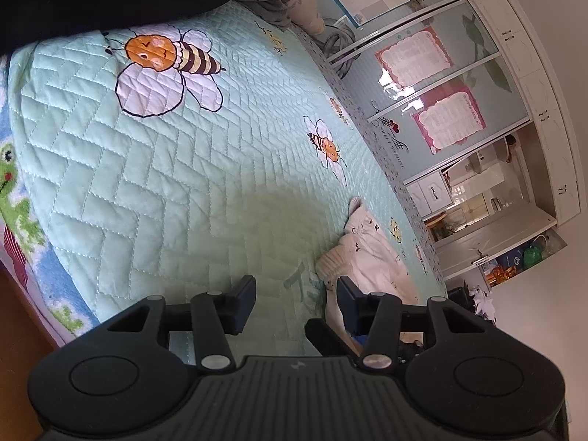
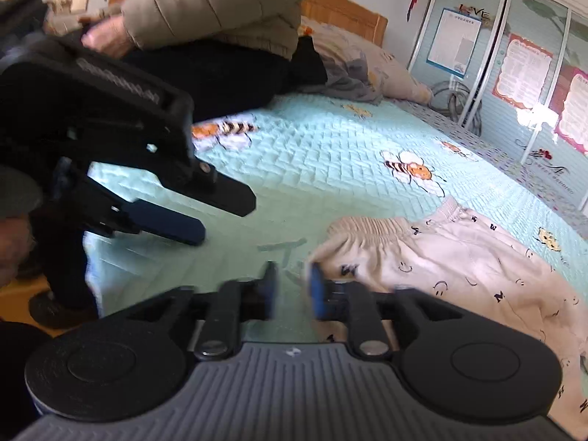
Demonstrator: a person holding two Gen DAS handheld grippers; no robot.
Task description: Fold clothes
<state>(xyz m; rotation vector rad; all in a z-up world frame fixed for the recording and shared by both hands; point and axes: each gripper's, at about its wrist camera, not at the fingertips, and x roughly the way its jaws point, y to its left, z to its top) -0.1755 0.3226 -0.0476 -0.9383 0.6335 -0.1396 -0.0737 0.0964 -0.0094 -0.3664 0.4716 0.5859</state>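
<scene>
- The right gripper (image 2: 292, 290) has its blue-padded fingers (image 2: 316, 294) parted, with nothing between them but bare quilt; the right-hand pad sits just beside the gathered waistband corner of the garment, and blur hides whether it touches.
- The left gripper (image 1: 296, 299) also holds its dark fingers (image 1: 245, 299) apart over the quilt, empty; its right finger stands close to the ribbed waistband edge.
- In the right wrist view the left gripper (image 2: 183, 217) hangs above the bed to the left, fingers spread, clear of the cloth.
- The cream cotton trousers with small black smiley and letter prints (image 2: 459, 268) lie rumpled on the bed, elastic waistband towards the grippers, legs trailing off to the right.
- The mint-green quilted bedspread with cartoon bees (image 1: 147, 169) covers the bed beneath everything.
- A person in a beige padded jacket (image 2: 220, 3) and dark trousers sits at the far left edge of the bed.
- A pale blue sliding-door wardrobe with pink posters (image 1: 433, 84) stands beyond the bed.
</scene>
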